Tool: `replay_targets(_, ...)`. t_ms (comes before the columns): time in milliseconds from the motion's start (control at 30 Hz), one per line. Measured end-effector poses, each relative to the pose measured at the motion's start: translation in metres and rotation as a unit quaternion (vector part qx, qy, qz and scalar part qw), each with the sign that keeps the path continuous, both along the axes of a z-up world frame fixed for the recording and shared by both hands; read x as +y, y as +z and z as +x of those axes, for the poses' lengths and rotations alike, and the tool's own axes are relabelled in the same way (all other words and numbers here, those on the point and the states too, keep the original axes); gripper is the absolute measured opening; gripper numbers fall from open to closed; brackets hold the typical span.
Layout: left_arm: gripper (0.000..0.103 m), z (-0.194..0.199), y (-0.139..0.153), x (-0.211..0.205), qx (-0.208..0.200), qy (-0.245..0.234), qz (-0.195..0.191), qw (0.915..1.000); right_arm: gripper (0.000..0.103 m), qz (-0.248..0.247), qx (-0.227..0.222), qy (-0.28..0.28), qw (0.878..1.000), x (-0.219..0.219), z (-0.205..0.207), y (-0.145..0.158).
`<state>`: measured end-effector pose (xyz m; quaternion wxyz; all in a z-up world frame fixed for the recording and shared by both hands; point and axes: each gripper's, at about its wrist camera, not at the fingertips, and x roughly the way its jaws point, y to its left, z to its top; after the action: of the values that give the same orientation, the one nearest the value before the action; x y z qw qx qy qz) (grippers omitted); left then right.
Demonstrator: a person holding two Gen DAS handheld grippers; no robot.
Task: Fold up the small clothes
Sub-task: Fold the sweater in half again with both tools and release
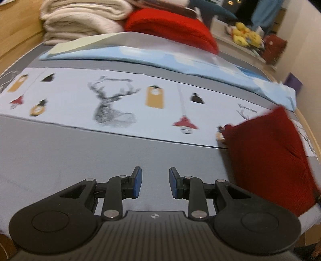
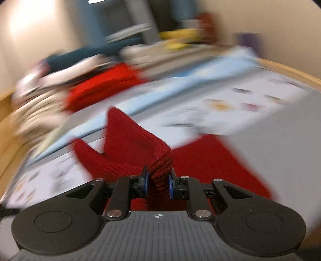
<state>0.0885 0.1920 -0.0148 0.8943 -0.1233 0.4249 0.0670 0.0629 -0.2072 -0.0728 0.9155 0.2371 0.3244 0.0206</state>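
Observation:
A dark red knitted garment (image 1: 274,160) lies on the bed at the right of the left wrist view, one part lifted. My left gripper (image 1: 155,181) is open and empty, low over the grey sheet, to the left of the garment. In the right wrist view my right gripper (image 2: 158,183) is shut on a bunched fold of the dark red knit (image 2: 132,146) and holds it up off the bed; the rest of the garment trails below and to the right. That view is motion-blurred.
The bed has a grey sheet (image 1: 80,152) and a pale band printed with deer and lamps (image 1: 112,108). A light blue cloth (image 1: 140,56), a bright red knit (image 1: 172,26) and cream blankets (image 1: 80,18) lie at the back. Wooden bed frame edges (image 1: 18,30) run along the sides.

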Motion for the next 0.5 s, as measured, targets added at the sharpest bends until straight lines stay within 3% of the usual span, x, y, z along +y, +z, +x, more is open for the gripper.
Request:
replay_targets(67, 0.032, 0.014, -0.005, -0.018, 0.007, -0.014, 0.001, 0.9999, 0.018, 0.002, 0.056, -0.078, 0.995, -0.045, -0.004, -0.038)
replay_targets(133, 0.032, 0.026, -0.010, -0.038, 0.013, -0.032, 0.003, 0.9994, 0.020, 0.022, 0.153, -0.117, 0.981, -0.083, -0.001, -0.084)
replay_targets(200, 0.032, 0.036, -0.015, -0.055, 0.019, -0.049, 0.000, 0.9986, 0.033, 0.077, 0.203, -0.157, 0.963, -0.114, -0.007, -0.112)
replay_targets(267, 0.032, 0.044, -0.021, -0.070, 0.024, -0.064, -0.011, 0.9976, 0.038, 0.116, 0.198, -0.164, 0.959, -0.132, -0.006, -0.112)
replay_targets(333, 0.033, 0.052, -0.027, -0.084, 0.029, -0.076, -0.025, 0.9963, 0.040, 0.094, 0.172, -0.152, 0.969, -0.139, 0.001, -0.091)
replay_targets(500, 0.047, 0.066, -0.044, -0.118, 0.046, -0.098, -0.075, 0.9912, 0.068, 0.077, 0.087, -0.084, 0.990, -0.160, 0.041, -0.046)
